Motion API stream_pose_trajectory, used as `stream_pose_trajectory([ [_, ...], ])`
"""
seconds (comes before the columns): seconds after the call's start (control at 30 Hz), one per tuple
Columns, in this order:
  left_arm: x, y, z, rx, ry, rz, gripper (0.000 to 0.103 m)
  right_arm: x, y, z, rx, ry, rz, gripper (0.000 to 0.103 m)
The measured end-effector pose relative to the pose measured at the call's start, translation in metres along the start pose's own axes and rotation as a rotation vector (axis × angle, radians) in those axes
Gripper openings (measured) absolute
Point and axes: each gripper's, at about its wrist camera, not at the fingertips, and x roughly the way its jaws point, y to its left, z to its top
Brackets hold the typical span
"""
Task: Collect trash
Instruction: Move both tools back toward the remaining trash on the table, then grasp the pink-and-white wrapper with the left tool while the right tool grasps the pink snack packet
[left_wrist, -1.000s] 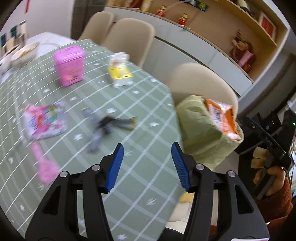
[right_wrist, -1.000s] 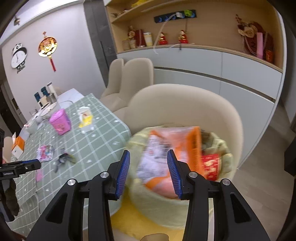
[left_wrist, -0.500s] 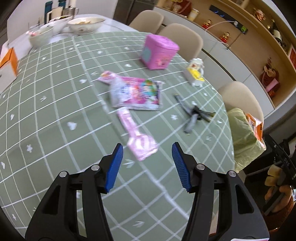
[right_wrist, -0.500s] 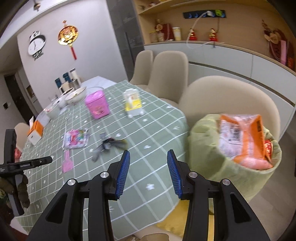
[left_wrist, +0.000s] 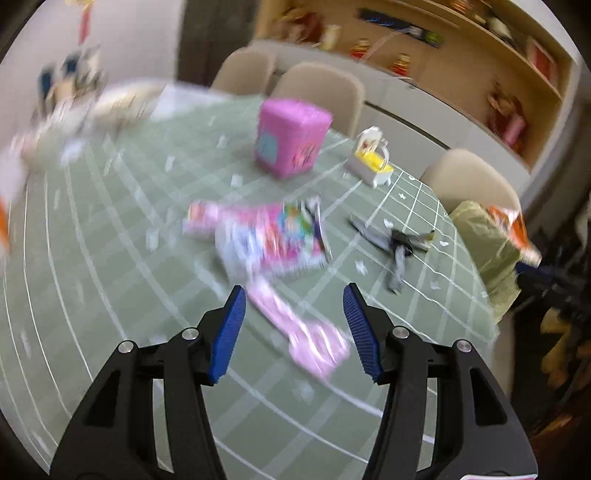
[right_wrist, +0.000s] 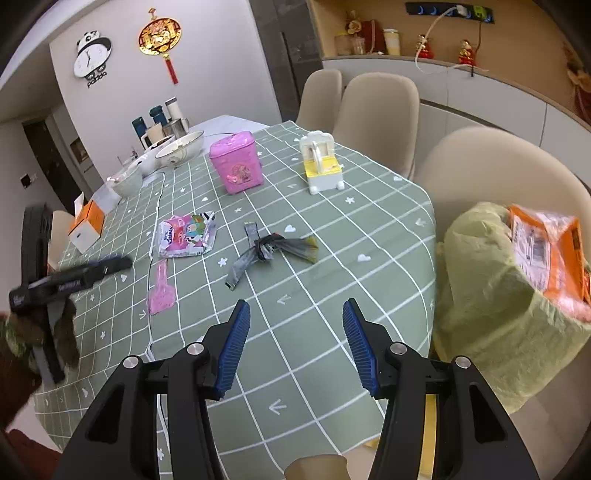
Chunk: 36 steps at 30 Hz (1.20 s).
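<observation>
Trash lies on the green worktop (right_wrist: 351, 236): a pink wrapper (right_wrist: 161, 291), a picture packet (right_wrist: 186, 236) and a grey knotted wrapper (right_wrist: 264, 249). The left tool (left_wrist: 293, 308) is half open and empty. The right tool (right_wrist: 295, 321) is opening, empty, beside the full trash bag (right_wrist: 487, 288).

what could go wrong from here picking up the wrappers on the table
1. The pink wrapper and colourful packet lie flat on the green tablecloth; the left gripper might pinch cloth and drag the pink box or yellow toy.
2. The trash bag looks full, with an orange packet sticking out, so new trash may slide off.
3. The right gripper, its jaws opening and empty, may snag the knotted grey wrapper only partly.
</observation>
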Motion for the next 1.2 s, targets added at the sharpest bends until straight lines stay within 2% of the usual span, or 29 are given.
stream_pose_trajectory([
  [0.07,0.015,0.008,0.015,0.056,0.01,-0.004,0.056,0.002,0.003,0.0,-0.023,0.009,0.01,0.049],
  [0.17,0.043,0.032,0.031,-0.001,0.047,0.042,0.057,0.006,0.004,-0.003,-0.045,0.037,0.005,0.049],
  [0.3,0.061,0.054,0.046,-0.036,0.036,0.011,0.057,0.014,-0.005,-0.015,-0.014,0.085,0.006,0.05],
  [0.37,0.074,0.058,0.051,-0.017,0.083,-0.026,0.057,0.019,-0.012,-0.02,0.003,0.111,0.001,0.05],
  [0.47,0.092,0.056,0.048,-0.017,0.164,-0.028,0.057,0.024,-0.018,-0.024,0.01,0.141,-0.013,0.05],
  [0.53,0.097,0.049,0.047,-0.027,0.196,-0.039,0.055,0.026,-0.02,-0.023,0.008,0.14,-0.028,0.05],
  [0.57,0.096,0.04,0.046,-0.021,0.196,-0.014,0.047,0.027,-0.02,-0.021,0.005,0.132,-0.031,0.05],
  [0.6,0.095,0.034,0.046,-0.017,0.195,0.0,0.033,0.029,-0.019,-0.018,0.0,0.122,-0.04,0.05],
  [0.67,0.09,0.023,0.044,-0.033,0.188,-0.001,0.014,0.035,-0.015,-0.011,-0.014,0.114,-0.047,0.05],
  [0.77,0.067,0.018,0.046,-0.101,0.147,0.008,0.004,0.051,-0.002,0.002,-0.048,0.116,-0.012,0.05],
  [0.87,0.034,0.032,0.048,-0.235,0.08,0.01,0.004,0.07,0.02,0.012,-0.097,0.123,0.037,0.05],
  [0.97,0.002,0.055,0.035,-0.357,0.045,0.005,0.004,0.093,0.051,0.026,-0.175,0.123,0.08,0.05],
  [1.1,-0.021,0.078,0.002,-0.418,0.055,0.042,0.004,0.127,0.095,0.052,-0.307,0.099,0.109,0.049],
  [1.2,-0.031,0.096,-0.028,-0.514,0.076,0.036,0.004,0.155,0.122,0.073,-0.352,0.099,0.155,0.049],
])
